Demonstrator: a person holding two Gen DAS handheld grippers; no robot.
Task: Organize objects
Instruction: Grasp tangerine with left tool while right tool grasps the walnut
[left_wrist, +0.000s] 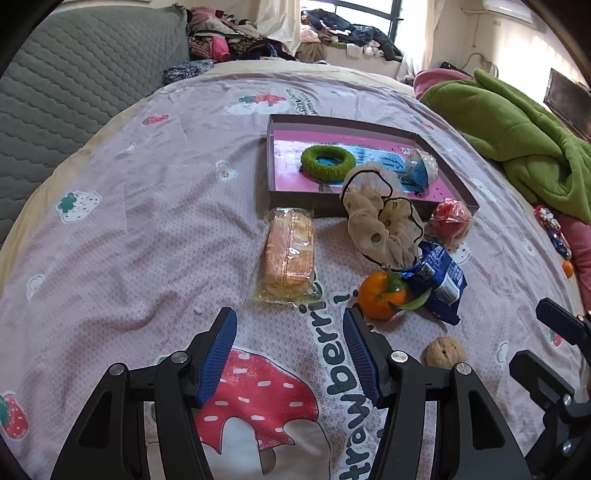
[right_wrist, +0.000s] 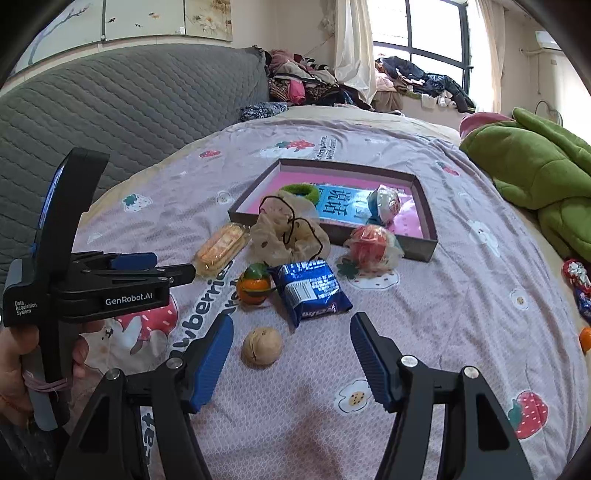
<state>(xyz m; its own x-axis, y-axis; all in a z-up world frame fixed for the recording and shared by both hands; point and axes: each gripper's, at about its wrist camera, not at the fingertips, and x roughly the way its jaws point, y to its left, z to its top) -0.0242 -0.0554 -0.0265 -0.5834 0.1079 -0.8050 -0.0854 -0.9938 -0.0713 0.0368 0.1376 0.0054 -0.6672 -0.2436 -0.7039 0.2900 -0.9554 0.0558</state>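
Note:
A shallow box (left_wrist: 291, 201) (right_wrist: 332, 230) with a pink floor lies on the bedspread and holds a green ring (left_wrist: 327, 162) (right_wrist: 300, 191) and a wrapped blue-and-white ball (left_wrist: 421, 167) (right_wrist: 386, 202). In front of it lie a cracker packet (left_wrist: 290, 254) (right_wrist: 221, 245), a beige scrunchie (left_wrist: 380, 221) (right_wrist: 286, 236), a wrapped red ball (left_wrist: 451, 218) (right_wrist: 371, 245), a blue snack packet (left_wrist: 439, 280) (right_wrist: 312, 290), a tangerine (left_wrist: 380, 295) (right_wrist: 253, 286) and a walnut (left_wrist: 445, 352) (right_wrist: 261, 346). My left gripper (left_wrist: 290, 321) is open and empty, short of the cracker packet. My right gripper (right_wrist: 291, 326) is open and empty, with the walnut between its fingers.
A green quilt (left_wrist: 517, 133) (right_wrist: 543, 173) lies at the right. A grey headboard (left_wrist: 74, 81) (right_wrist: 122, 110) stands at the left. Clothes (left_wrist: 229, 37) are piled at the back. Small wrapped sweets (right_wrist: 576, 277) and another tangerine (left_wrist: 568, 268) lie at the right edge.

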